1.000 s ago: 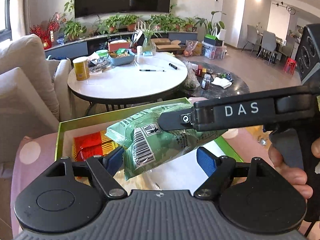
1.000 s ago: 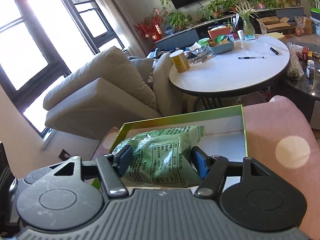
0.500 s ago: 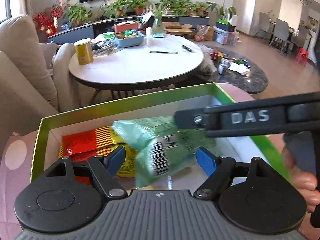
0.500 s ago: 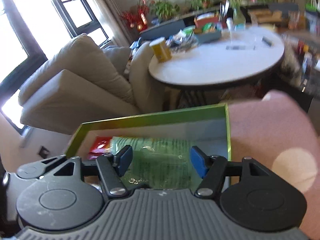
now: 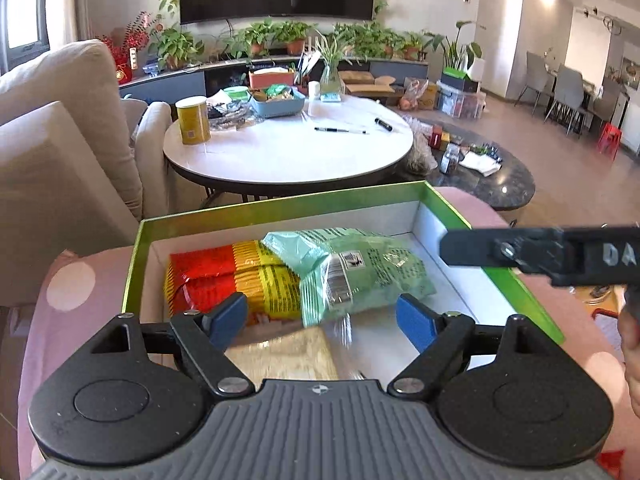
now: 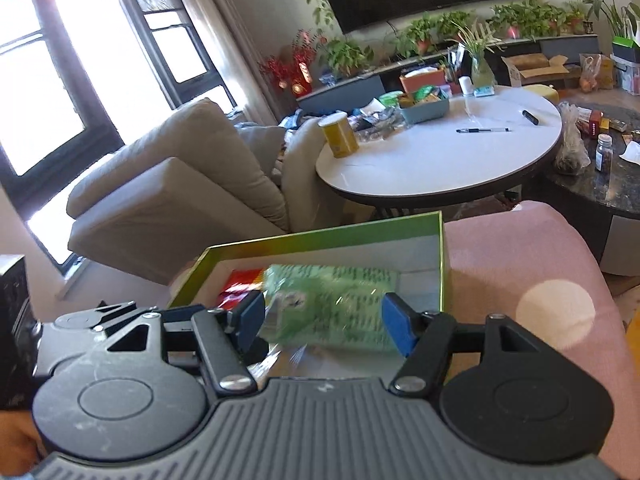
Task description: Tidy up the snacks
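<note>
A green-rimmed box (image 5: 280, 204) sits on a pink dotted surface; it also shows in the right wrist view (image 6: 320, 236). Inside lie a light green snack bag (image 5: 360, 268) and a red and yellow snack pack (image 5: 232, 276). The green bag (image 6: 332, 304) lies loose in the box, partly over the red pack (image 6: 240, 284). My left gripper (image 5: 320, 316) is open and empty above the box's near side. My right gripper (image 6: 324, 320) is open, its blue pads on either side of the bag without touching it. Its finger (image 5: 540, 248) reaches in from the right.
A round white table (image 5: 288, 148) with a yellow can (image 5: 193, 119), a blue tray and pens stands behind the box. A beige armchair (image 5: 60, 140) is at the left. A dark low table (image 5: 492, 176) with jars is at the right.
The right gripper carried the green bag down into the box, opened and let go of it, then drew back to the right. The bag now lies beside the red pack.
</note>
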